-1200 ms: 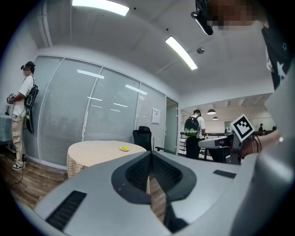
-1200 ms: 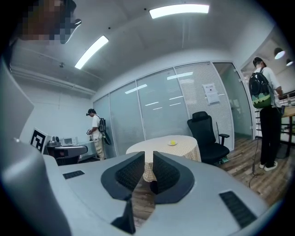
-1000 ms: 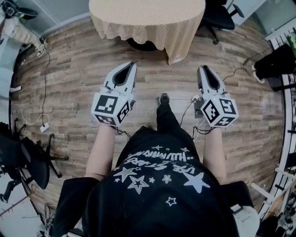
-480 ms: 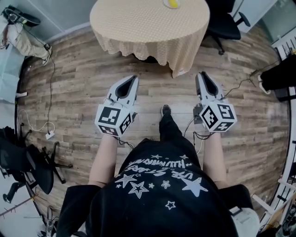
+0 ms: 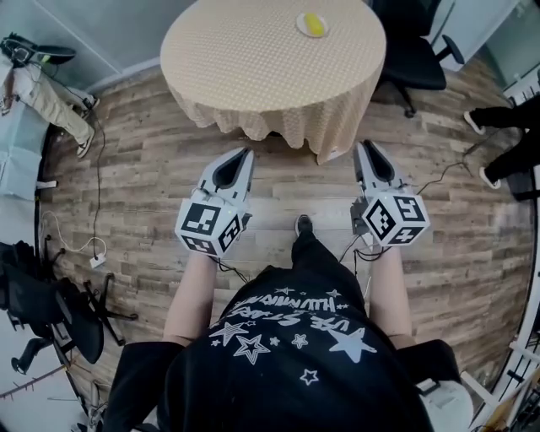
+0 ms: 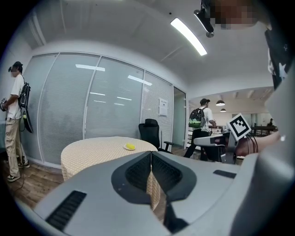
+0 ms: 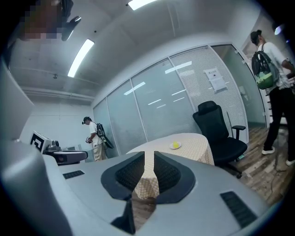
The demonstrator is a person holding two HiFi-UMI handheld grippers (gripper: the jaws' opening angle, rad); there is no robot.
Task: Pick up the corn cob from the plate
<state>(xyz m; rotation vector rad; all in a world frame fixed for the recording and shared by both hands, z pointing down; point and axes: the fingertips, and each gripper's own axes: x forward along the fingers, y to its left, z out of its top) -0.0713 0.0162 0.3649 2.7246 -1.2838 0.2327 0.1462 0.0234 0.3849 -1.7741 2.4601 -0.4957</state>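
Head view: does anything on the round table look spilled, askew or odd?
Nothing stands out. The yellow corn cob lies on the small white plate, near the far edge of the round table with the beige cloth.

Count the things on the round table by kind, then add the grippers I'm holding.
Small white round plate: 1
Yellow corn cob: 1
Grey hand-held grippers: 2 (left gripper, right gripper)
Total: 4

A round, beige-clothed desk [image 5: 253, 59] stands far on the wood-plank floor [image 5: 152, 169], a black office chair [image 5: 418, 59] at its right; frosted glass walls [image 6: 92, 106], ceiling strip lights [image 6: 188, 36].
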